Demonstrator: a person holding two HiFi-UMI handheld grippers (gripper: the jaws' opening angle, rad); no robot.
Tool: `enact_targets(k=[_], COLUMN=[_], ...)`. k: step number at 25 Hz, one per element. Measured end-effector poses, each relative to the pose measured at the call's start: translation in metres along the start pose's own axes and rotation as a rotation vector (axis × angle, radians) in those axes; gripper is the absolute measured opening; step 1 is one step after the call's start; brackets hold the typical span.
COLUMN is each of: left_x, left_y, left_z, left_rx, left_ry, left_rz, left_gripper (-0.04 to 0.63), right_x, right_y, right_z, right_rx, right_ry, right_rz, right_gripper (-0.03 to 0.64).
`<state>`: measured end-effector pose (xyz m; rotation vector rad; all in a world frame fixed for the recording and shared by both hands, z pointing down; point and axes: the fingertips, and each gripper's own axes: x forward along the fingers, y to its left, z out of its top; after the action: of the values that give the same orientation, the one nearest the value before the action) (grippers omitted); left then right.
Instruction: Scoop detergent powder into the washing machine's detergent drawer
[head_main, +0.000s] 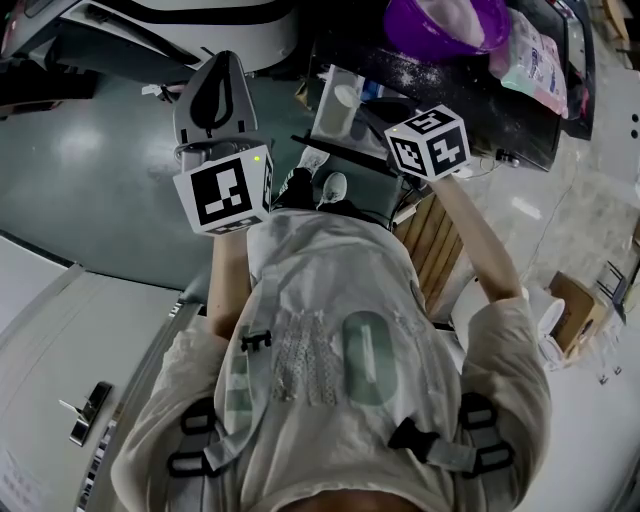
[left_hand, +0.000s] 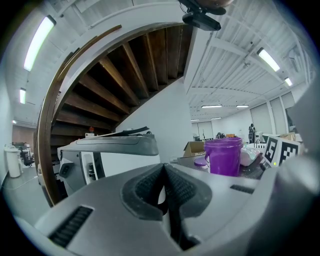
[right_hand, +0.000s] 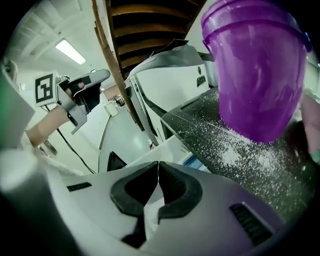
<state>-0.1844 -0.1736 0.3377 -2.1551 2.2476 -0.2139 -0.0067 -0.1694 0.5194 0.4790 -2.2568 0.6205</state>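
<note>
My left gripper (head_main: 222, 62) is held up over the grey floor, its jaws shut with nothing between them; its own view shows the pads (left_hand: 150, 186) pressed together. My right gripper (right_hand: 157, 166) is also shut and empty, and in the head view only its marker cube (head_main: 428, 140) shows. The purple tub (right_hand: 257, 70) stands on a dark top (right_hand: 235, 150) dusted with spilled white powder, close ahead and to the right of the right gripper. The tub (left_hand: 223, 156) lies to the right of the left gripper. A white open drawer (head_main: 335, 105) lies below the dark top. No scoop is visible.
A white and grey machine (left_hand: 110, 155) stands ahead of the left gripper under a wooden staircase (left_hand: 125, 65). Pink and white bags (head_main: 535, 55) lie on the dark top beside the tub. A cardboard box (head_main: 570, 305) sits on the floor at right.
</note>
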Motion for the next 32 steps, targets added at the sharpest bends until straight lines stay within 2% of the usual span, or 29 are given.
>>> enact_targets(k=[20,28,32], left_x=[-0.002,-0.004,-0.005], left_y=[-0.007,-0.010,-0.011], left_z=[-0.001,0.003,0.005], left_rx=[-0.001,-0.001,-0.001], left_ry=[-0.004,-0.018,-0.025], left_rz=[0.006,0.002,0.000], left_gripper=[0.021,0.021,0.021], right_x=[-0.008,-0.014,-0.017], right_y=[0.007,0.017,0.022], right_z=[0.008,0.011,0.014], right_rx=[-0.599,-0.915,-1.107], right_ry=[0.030,0.048,0.055], right_rz=[-0.187,-0.299,-0.378], right_gripper=[0.011,0.011,0.011])
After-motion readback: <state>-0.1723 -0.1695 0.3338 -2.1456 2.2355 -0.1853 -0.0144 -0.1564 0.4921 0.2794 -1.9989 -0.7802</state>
